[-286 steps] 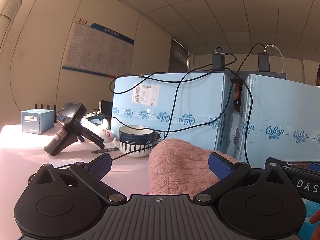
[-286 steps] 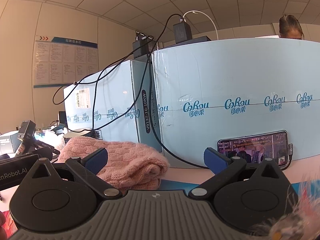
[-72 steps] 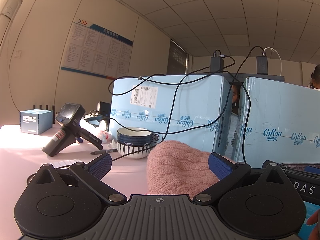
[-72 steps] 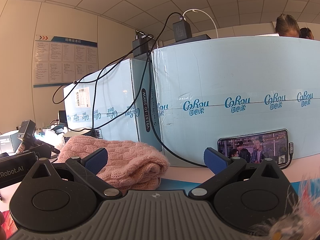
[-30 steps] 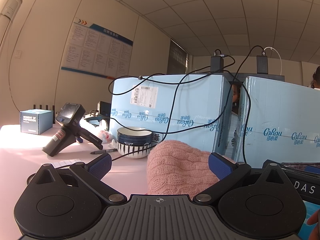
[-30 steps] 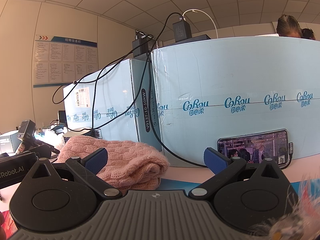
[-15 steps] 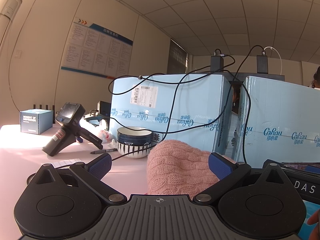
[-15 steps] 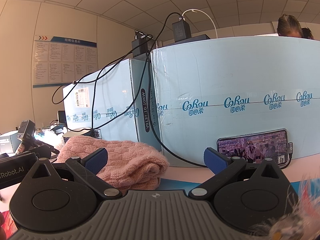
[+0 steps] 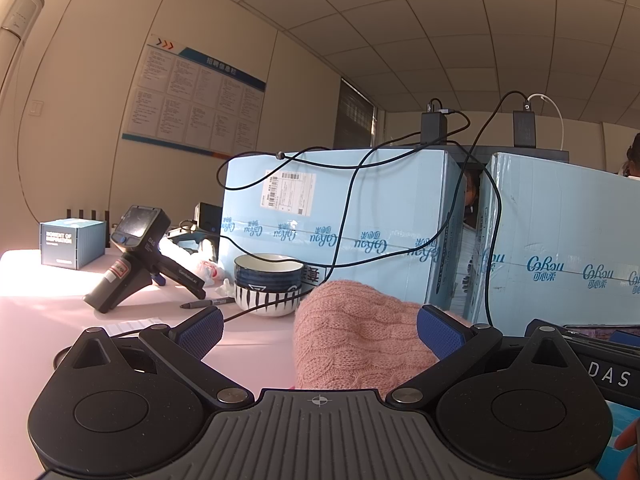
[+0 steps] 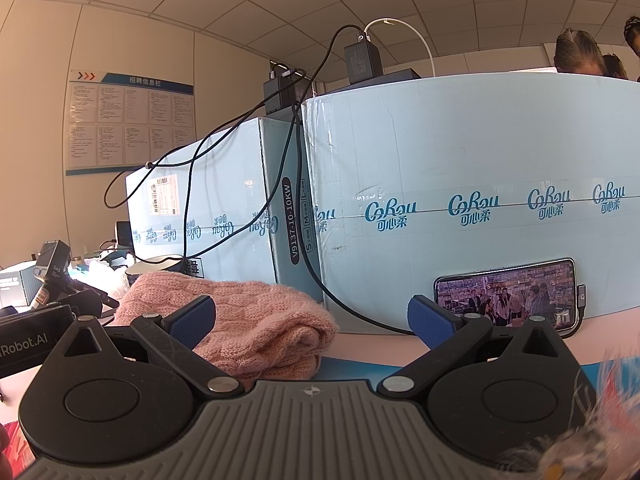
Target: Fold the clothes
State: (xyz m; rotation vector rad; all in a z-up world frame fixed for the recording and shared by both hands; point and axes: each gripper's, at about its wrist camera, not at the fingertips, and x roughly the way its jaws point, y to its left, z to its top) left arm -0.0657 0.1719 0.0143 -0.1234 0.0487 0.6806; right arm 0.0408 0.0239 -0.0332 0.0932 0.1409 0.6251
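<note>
A: What sits at the far left of the pink tabletop (image 9: 48, 320)?

B: A small dark blue cardboard box (image 9: 72, 243), then a black pistol-shaped handheld device (image 9: 138, 254), a black marker pen (image 9: 208, 302) and a blue-and-white striped ceramic bowl (image 9: 268, 282).

A: And the garment?

B: The folded pink cable-knit sweater (image 9: 356, 332) lies on the table just right of the bowl, in front of the two tall light blue cartons (image 9: 360, 216).

A: How does the left gripper (image 9: 320, 326) stand?

B: Its blue-padded fingers (image 9: 438, 330) are spread wide, holding nothing; the sweater lies just ahead between them.

A: The right gripper (image 10: 312, 318)?

B: Also spread apart and empty. The sweater (image 10: 248, 316) lies ahead by its left finger, and a black smartphone with a lit screen (image 10: 506, 294) leans against the right carton (image 10: 480, 160), beyond its right finger.
</note>
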